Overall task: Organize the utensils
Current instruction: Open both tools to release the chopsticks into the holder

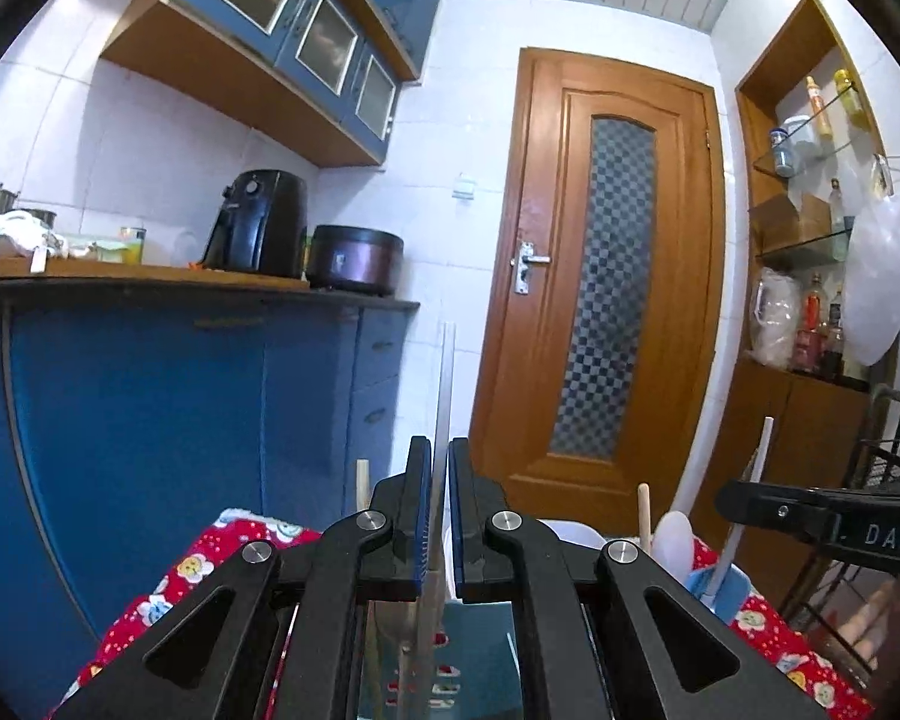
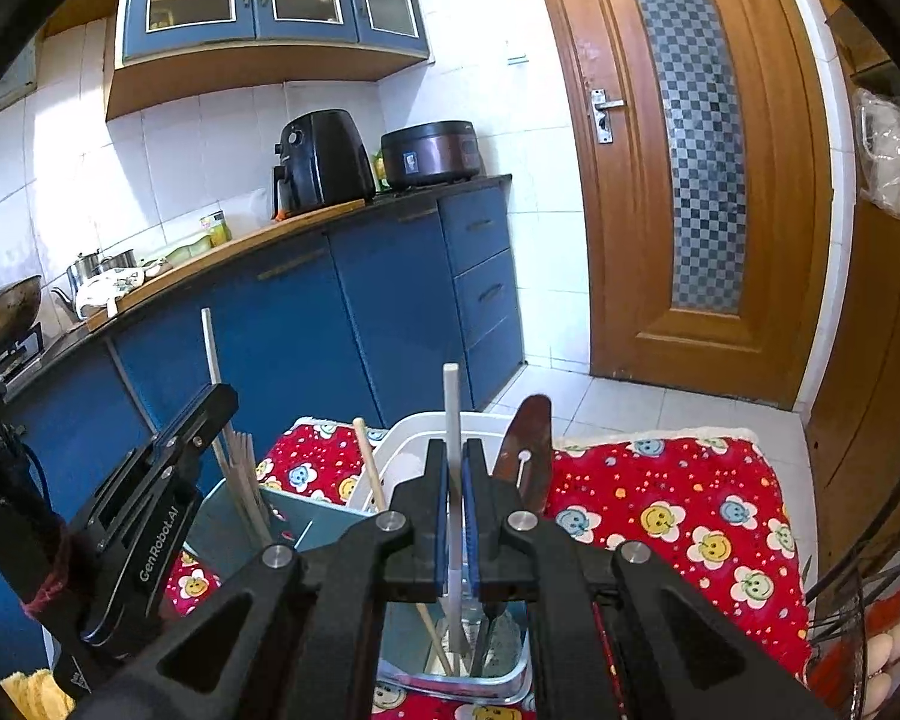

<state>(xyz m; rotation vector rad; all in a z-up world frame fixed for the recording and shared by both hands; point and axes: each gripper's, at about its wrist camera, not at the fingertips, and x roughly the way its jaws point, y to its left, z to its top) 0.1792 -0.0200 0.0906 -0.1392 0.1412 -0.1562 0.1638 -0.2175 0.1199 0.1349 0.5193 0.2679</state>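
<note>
Utensils (image 2: 367, 456) gathered upright in containers at the near left corner of the red flowered cloth (image 2: 660, 498), two more in the tongs above them.

Left gripper (image 1: 441, 480): clamped on a thin pale stick (image 1: 445, 384), held upright between the blue pads, with its lower end reaching down toward the grey-blue holder (image 2: 318, 519). Beside it in that holder, a bundle of chopsticks (image 2: 243, 474) leaning on the wall.

Right gripper (image 2: 456, 474): clamped on a white rod (image 2: 451, 408), also upright, with its lower end down inside the clear tray (image 2: 513, 675) at the cloth's near edge. Just behind, a white basket (image 2: 408, 429) and a brown blade-shaped piece (image 2: 531, 438) standing at its right side.

Step in hand, by the look of it: placing, with both pieces poised over or already inside their compartments and not yet let go. Whether either tip rests on a container floor, impossible to tell.

Next move, as a judgement: lower each piece until it bears on the bottom, then open the pads gently and pull straight up. Worth keeping both pieces upright, so that neither tips out nor knocks the chopsticks over.
</note>
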